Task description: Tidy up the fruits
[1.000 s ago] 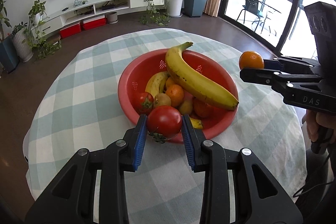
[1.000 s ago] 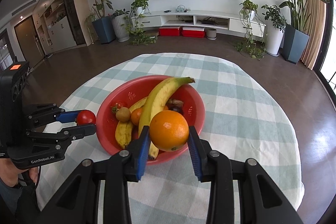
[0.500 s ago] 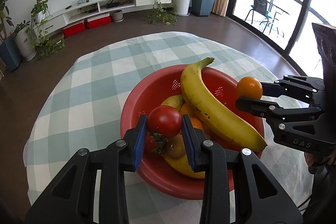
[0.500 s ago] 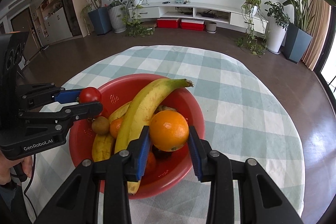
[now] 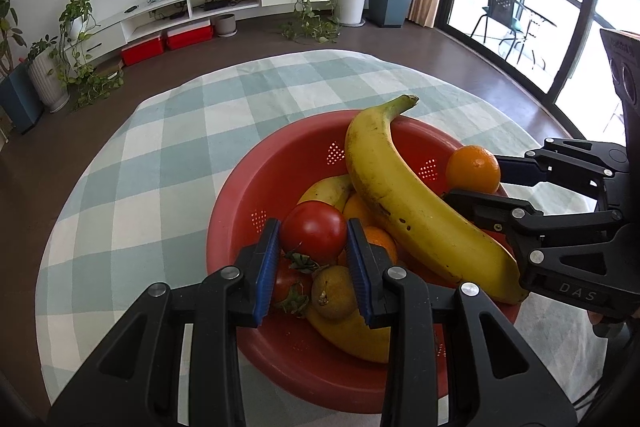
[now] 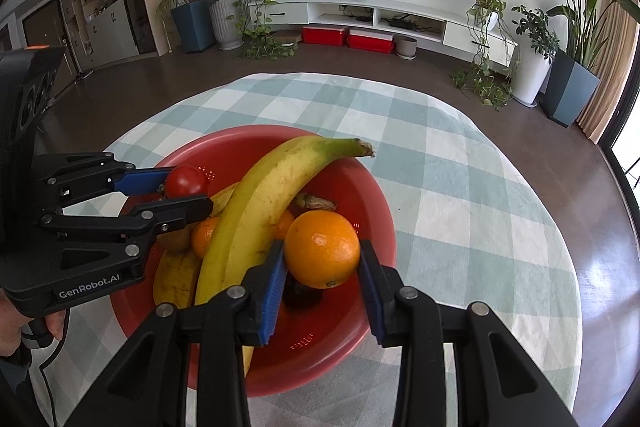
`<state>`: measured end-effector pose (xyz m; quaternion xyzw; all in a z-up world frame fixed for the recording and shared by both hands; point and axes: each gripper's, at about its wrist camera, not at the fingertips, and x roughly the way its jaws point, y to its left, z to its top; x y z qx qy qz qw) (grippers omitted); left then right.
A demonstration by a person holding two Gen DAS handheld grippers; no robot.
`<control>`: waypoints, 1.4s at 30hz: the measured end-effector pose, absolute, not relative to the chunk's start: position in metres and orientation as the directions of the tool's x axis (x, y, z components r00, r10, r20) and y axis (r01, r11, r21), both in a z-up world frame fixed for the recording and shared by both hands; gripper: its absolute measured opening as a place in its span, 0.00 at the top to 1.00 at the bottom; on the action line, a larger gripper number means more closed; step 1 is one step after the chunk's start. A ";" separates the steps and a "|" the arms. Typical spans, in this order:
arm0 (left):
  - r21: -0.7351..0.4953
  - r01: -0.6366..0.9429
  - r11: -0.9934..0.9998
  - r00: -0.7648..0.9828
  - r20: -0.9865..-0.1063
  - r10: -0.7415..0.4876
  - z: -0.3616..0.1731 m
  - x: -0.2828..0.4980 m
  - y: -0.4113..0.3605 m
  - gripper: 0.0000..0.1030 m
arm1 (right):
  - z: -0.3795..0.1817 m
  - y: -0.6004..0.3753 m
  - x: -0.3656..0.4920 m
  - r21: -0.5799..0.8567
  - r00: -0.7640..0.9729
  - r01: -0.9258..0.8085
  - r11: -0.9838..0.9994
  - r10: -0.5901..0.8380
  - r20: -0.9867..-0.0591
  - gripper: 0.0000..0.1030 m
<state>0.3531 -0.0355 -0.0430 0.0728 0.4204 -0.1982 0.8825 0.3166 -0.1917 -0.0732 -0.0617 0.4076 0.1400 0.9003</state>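
Note:
A red perforated bowl [image 5: 256, 187] [image 6: 236, 143] sits on the checked tablecloth and holds a large banana [image 5: 400, 195] [image 6: 264, 203], a smaller banana, small oranges, a tomato and a brownish fruit. My left gripper [image 5: 314, 241] [image 6: 182, 189] is shut on a red tomato [image 5: 314, 231] [image 6: 186, 181] and holds it over the bowl's near left part. My right gripper [image 6: 322, 255] [image 5: 474, 177] is shut on an orange [image 6: 322, 247] [image 5: 472, 169] and holds it over the bowl's right part, beside the large banana.
The round table's checked cloth [image 5: 160, 155] [image 6: 460, 187] surrounds the bowl on all sides. Beyond the table are dark floor, a white TV shelf [image 6: 380, 15] with red boxes, and potted plants.
Both grippers have moved forward with their fruit, from outside the bowl's rim to over the bowl. The tomato and the orange stay gripped.

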 end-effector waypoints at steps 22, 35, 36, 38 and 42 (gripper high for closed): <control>0.065 0.334 0.940 0.722 -0.659 -0.211 0.006 0.282 -0.035 0.04 | -0.040 -0.210 0.267 -0.037 0.736 -0.200 0.979 0.125 -0.665 0.22; 0.058 0.066 0.996 0.955 -0.294 -0.046 0.092 0.118 -0.011 0.00 | 0.041 -0.205 0.125 -0.056 0.965 -0.087 0.995 0.070 -0.252 0.00; 0.066 0.071 0.995 0.954 -0.297 -0.049 0.094 0.111 -0.011 0.00 | 0.048 -0.204 0.115 -0.065 0.974 -0.072 0.995 0.056 -0.219 0.00; 0.073 0.095 0.993 0.947 -0.315 -0.067 0.096 0.099 -0.011 0.00 | 0.061 -0.206 0.095 -0.052 0.986 -0.060 0.997 0.051 -0.158 0.00; 0.051 0.066 0.997 0.925 -0.378 -0.042 0.093 0.082 -0.005 0.00 | 0.076 -0.207 0.071 -0.021 0.987 -0.072 0.997 0.068 -0.149 0.00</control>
